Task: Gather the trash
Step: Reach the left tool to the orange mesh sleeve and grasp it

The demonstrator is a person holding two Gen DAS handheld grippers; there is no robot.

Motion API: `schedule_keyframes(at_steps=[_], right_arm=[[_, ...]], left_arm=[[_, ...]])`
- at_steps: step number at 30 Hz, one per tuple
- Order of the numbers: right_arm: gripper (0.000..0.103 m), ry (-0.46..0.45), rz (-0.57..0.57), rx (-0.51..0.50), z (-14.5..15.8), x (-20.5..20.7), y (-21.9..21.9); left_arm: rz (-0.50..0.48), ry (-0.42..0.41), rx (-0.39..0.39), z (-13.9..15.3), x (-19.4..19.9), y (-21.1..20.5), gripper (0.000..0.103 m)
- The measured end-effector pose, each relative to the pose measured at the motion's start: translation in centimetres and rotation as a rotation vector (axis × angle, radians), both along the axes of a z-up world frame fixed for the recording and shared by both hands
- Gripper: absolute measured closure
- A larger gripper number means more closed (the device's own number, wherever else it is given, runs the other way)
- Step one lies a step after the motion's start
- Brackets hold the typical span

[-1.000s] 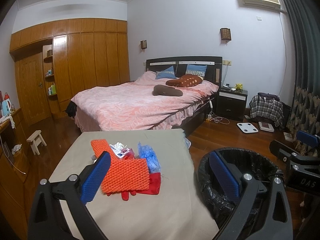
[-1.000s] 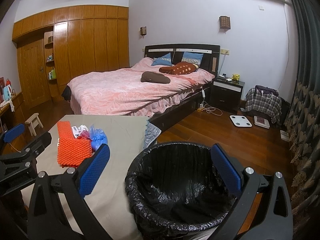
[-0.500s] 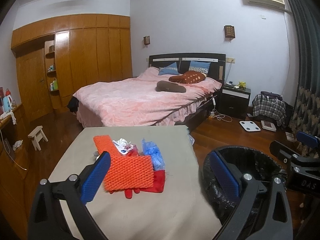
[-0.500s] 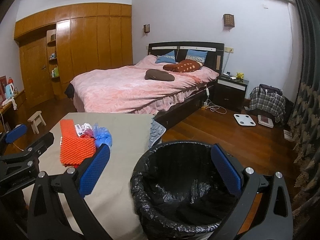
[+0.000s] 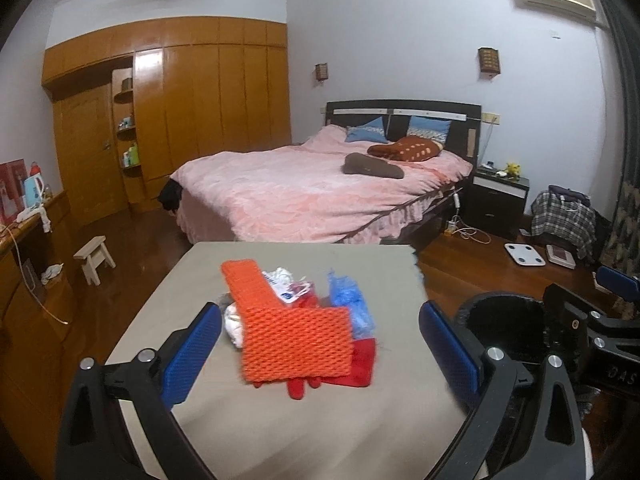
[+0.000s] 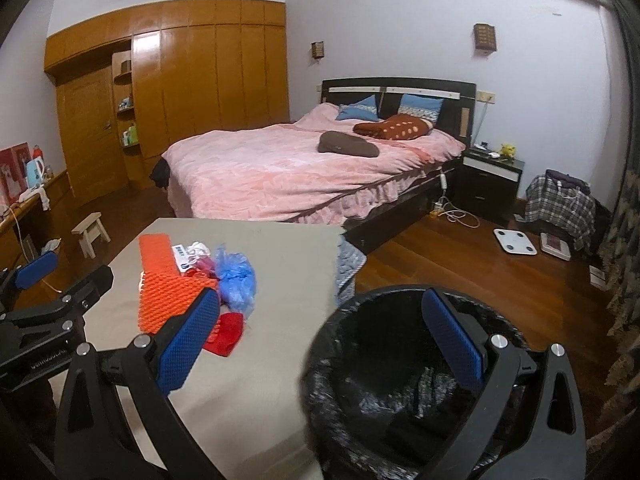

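Left gripper (image 5: pixel 320 354) up front, blue pads spread wide, nothing between them, hanging over the near part of the beige table (image 5: pixel 280 420). Right gripper (image 6: pixel 320 344) is just as wide apart and empty, poised above the black-lined trash bin (image 6: pixel 360 360) that stands just beside the table's right edge.

The trash sits in one heap mid-table. On top lies an orange foam net (image 5: pixel 296 344), an L-shape: the broad part lies crosswise nearest the left gripper, while a narrower strip runs away from it, up and to the left, toward the bed. A red glove (image 5: pixel 360 364) pokes out beneath, fingers pointing back at the camera. A crumpled blue plastic bag (image 5: pixel 352 304) touches the net's right side; white wrappers (image 5: pixel 288 284) lie behind.

The left view adds a white wad at the net's left edge, hidden from the right. The right view looks straight down into the bin, which the left view only clips.

Beyond: dark wooden floor, a small stool (image 5: pixel 94 256), a pink-covered bed (image 5: pixel 312 196), a wooden wardrobe wall (image 5: pixel 208 100), and a white scale (image 6: pixel 514 242) on the floor.
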State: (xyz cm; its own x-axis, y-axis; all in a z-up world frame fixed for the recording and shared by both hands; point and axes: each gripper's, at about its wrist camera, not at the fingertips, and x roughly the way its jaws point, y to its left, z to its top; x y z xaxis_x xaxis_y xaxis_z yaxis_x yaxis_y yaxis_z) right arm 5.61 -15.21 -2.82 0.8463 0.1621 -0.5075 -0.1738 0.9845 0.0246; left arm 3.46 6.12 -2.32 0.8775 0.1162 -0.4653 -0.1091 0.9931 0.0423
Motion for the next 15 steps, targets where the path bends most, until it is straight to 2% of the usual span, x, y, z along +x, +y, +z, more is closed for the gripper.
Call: schedule_keyframes(at_steps=[5, 15], right_arm=[[0.005, 0.019, 0.044, -0.004, -1.1, 2.2, 2.4], [0.005, 0.072, 0.096, -0.024, -5.7, 7.2, 7.2]], left_arm=[[0.038, 0.023, 0.017, -1.6, 1.5, 2.5, 0.006], [0.137, 0.098, 0.029, -6.7, 4.8, 9.7, 0.006]])
